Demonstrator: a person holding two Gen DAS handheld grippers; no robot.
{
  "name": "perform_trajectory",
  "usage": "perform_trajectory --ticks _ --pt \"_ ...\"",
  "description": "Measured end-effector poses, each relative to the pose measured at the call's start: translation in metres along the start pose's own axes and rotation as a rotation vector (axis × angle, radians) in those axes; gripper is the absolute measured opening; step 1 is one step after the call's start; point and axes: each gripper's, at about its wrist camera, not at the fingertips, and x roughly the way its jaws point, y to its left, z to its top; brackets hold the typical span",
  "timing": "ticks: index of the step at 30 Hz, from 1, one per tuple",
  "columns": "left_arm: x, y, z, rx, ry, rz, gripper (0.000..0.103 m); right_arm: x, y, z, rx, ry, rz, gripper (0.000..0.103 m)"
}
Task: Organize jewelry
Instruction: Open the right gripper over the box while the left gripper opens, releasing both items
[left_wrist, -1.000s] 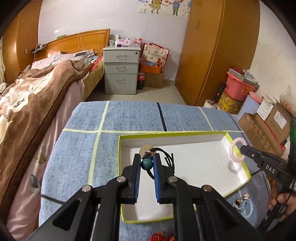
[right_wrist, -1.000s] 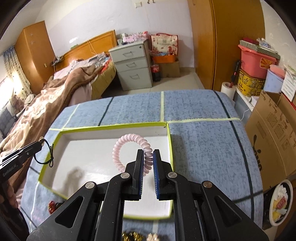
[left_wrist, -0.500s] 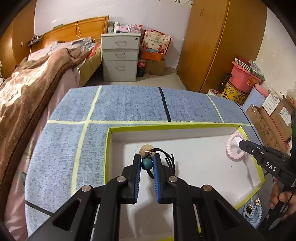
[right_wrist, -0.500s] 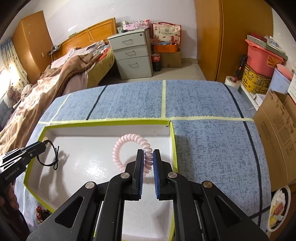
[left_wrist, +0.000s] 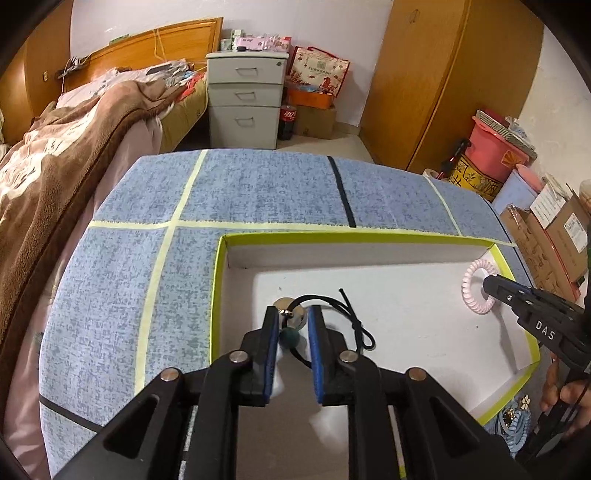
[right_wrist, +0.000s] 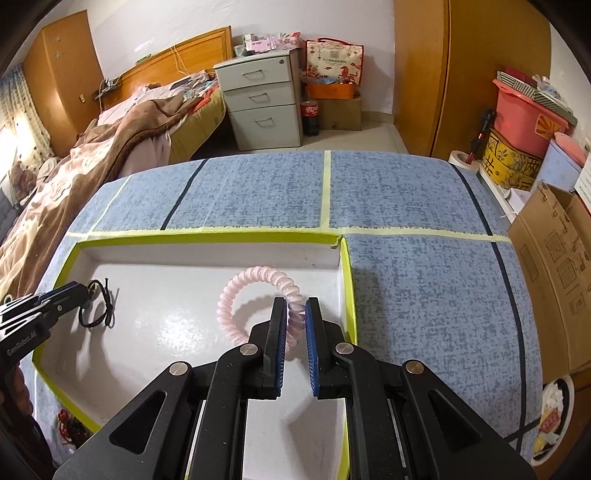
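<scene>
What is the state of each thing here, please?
Left gripper: open around the cord necklace.
Cord necklace: lying in the tray.
Right gripper: parted slightly around the pink coil bracelet.
Pink coil bracelet: low in the tray.
Tray: open, on the table.

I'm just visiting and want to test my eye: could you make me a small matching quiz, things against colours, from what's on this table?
Things:
1. coil bracelet
2. necklace cord
3. bead
4. tray rim

Colours:
A. black
B. yellow-green
C. pale pink
D. dark teal

Pairs: 1-C, 2-A, 3-D, 4-B
</scene>
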Motion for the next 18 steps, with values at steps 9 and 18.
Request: perform_trajectory --ticks 9,18 --pt "0.000 0.002 0.000 -0.008 0.000 -0.005 0.036 0.002 0.002 -0.001 -0.008 -0.002 -0.005 0.014" --pt "-0.013 -0.001 -0.003 0.002 -0.028 0.008 0.044 -0.009 0.003 -0.002 0.001 -0.027 0.016 0.035"
